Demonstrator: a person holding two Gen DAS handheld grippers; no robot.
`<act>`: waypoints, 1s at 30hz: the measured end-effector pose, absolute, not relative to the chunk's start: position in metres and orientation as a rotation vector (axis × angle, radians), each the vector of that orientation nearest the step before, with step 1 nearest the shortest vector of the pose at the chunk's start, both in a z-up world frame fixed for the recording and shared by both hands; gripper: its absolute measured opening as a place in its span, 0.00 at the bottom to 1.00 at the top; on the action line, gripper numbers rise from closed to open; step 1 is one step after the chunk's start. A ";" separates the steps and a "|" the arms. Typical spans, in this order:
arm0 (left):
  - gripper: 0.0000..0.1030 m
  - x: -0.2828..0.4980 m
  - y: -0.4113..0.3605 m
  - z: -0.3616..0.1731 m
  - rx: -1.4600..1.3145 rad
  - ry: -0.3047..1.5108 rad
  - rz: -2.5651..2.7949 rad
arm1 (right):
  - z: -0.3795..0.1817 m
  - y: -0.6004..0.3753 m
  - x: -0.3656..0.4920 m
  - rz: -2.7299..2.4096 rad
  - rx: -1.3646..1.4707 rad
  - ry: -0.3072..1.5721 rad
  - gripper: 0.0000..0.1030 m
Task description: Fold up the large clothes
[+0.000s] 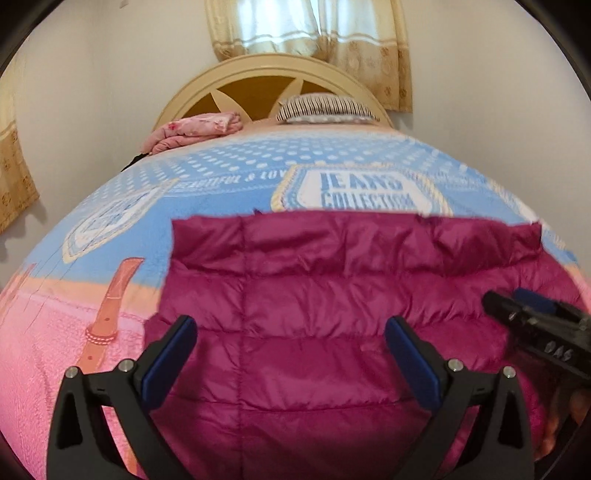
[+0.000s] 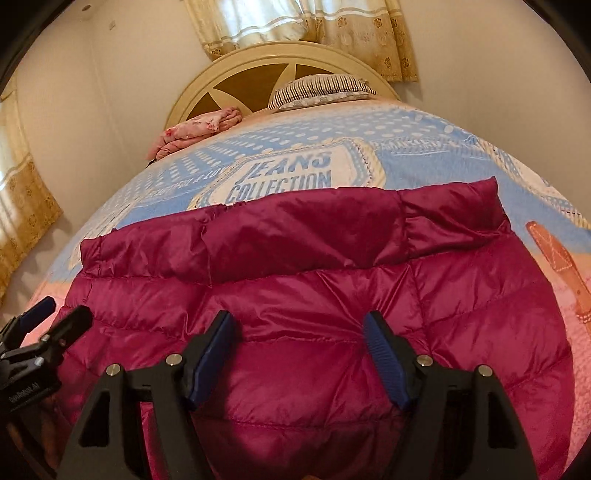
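A magenta quilted puffer jacket (image 1: 332, 306) lies flat on the bed, its folded top edge toward the headboard; the same jacket (image 2: 295, 280) fills the right wrist view. My left gripper (image 1: 290, 332) hovers over its lower part, jaws wide apart with nothing between them. My right gripper (image 2: 297, 328) is also open over the jacket's middle, its blue pads clear of the fabric. Each gripper shows in the other's view: the right gripper (image 1: 532, 314) at the right edge, the left gripper (image 2: 55, 317) at the left edge.
The bed carries a blue and pink printed blanket (image 1: 236, 173) reading "JEANS COLLECTION". A folded pink floral quilt (image 1: 195, 129) and a striped pillow (image 1: 325, 107) lie by the cream headboard (image 1: 258, 70). Curtains (image 1: 314, 29) hang behind it.
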State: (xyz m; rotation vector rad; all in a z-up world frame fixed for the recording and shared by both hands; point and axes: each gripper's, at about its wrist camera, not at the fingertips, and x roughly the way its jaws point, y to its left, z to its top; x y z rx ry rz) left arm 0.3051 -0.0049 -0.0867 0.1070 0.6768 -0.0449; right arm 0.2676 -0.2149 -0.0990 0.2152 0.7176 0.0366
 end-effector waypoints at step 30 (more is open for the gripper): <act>1.00 0.321 -0.006 -0.116 0.106 0.770 -0.029 | -0.123 -0.198 0.291 0.012 0.145 0.838 0.72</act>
